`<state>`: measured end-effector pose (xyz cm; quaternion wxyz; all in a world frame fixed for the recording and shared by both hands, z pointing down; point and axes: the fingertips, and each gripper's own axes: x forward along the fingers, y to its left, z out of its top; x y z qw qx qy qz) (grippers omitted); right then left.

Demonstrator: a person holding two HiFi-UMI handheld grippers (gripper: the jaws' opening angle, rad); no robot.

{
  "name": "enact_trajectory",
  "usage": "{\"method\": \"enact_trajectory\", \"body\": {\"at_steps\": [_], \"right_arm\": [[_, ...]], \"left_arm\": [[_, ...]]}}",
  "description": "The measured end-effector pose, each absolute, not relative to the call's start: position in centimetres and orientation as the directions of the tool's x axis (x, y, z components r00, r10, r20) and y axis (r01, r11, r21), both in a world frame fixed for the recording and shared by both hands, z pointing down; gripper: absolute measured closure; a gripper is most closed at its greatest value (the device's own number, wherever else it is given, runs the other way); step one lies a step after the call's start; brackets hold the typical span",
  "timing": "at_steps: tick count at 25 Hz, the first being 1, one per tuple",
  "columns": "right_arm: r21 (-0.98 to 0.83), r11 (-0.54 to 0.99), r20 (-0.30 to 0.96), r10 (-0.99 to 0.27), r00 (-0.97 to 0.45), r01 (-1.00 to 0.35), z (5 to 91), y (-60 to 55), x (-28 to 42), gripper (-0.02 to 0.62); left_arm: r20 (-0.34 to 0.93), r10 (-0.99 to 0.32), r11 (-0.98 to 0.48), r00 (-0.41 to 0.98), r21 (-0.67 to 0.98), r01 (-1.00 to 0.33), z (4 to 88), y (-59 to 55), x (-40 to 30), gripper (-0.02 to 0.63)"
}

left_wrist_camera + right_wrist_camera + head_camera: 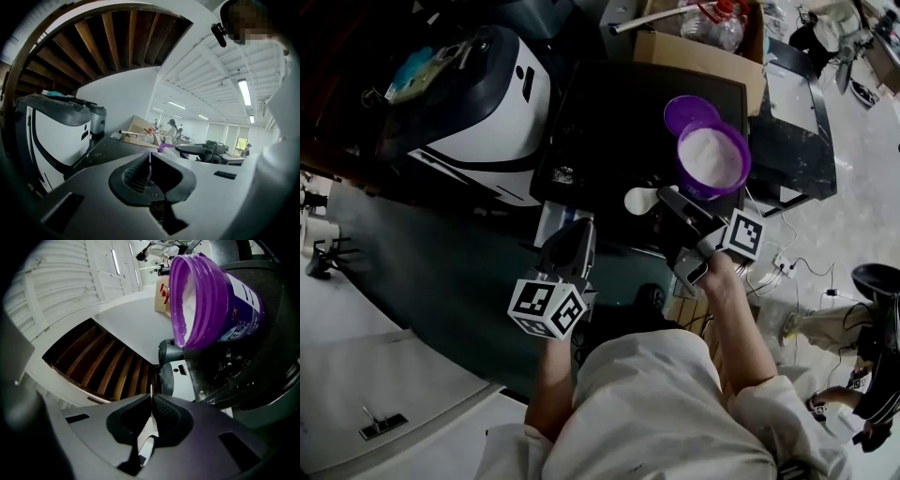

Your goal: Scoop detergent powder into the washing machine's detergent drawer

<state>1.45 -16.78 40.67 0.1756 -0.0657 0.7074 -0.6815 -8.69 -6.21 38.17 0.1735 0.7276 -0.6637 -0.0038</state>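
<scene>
A purple tub [713,159] full of white detergent powder stands open on the dark washing machine top [609,122], its purple lid [686,111] lying just behind it. My right gripper [667,197] sits just in front of the tub, shut on the handle of a white scoop [638,199] whose bowl points left. In the right gripper view the tub [213,296] looms close above the shut jaws [151,398], with the scoop handle [147,439] pinched between them. My left gripper [579,231] is shut and empty at the machine's front edge, over a pale drawer opening [553,221].
A white and black appliance [478,103] stands left of the machine. Behind it is a cardboard box [703,47] holding plastic bottles. Cables and a power strip [783,262] lie on the floor at right, near a black stool [877,278].
</scene>
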Motion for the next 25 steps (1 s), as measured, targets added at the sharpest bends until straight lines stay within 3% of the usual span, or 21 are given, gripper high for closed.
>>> {"method": "enact_trajectory", "body": {"at_steps": [12,25], "right_arm": [[-0.994,0.074,-0.088,-0.193,-0.977,0.075,42.5,-12.9,-5.2,0.583],[-0.981,0.19,0.006,-0.112,-0.994,-0.028,44.1,-10.4,-10.0,0.583]], "left_arm": [[0.219,-0.975,0.092,-0.031,0.277,-0.956,38.6,-1.5,-14.9,0.58],[0.233,-0.97,0.136,-0.064,0.306,-0.942,39.5,1.4,-18.3,0.578]]}}
